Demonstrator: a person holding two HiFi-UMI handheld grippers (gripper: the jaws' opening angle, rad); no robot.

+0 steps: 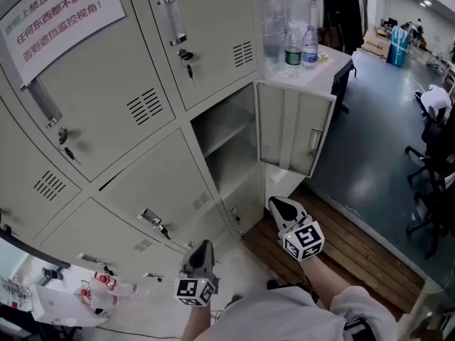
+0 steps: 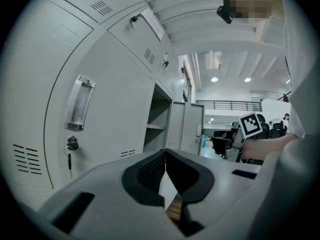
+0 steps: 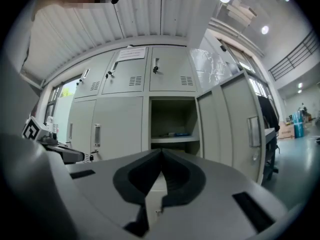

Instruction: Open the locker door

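Note:
A bank of grey lockers (image 1: 142,105) fills the left of the head view. One locker door (image 1: 295,130) stands swung wide to the right, baring its compartment (image 1: 227,144) with a shelf inside. My right gripper (image 1: 281,208) hangs shut and holding nothing, below and in front of that compartment. My left gripper (image 1: 202,251) is lower left, also shut and holding nothing. In the right gripper view the open compartment (image 3: 172,124) and its door (image 3: 235,124) lie straight ahead beyond the gripper (image 3: 161,151). The left gripper (image 2: 165,151) faces a closed door with a handle (image 2: 80,104) and key (image 2: 71,146).
Two water bottles (image 1: 302,48) stand on a white cabinet top behind the open door. Office chairs (image 1: 434,169) are at the right. Wooden floor planks (image 1: 341,247) run under the open door. A printed notice (image 1: 57,13) hangs on an upper locker.

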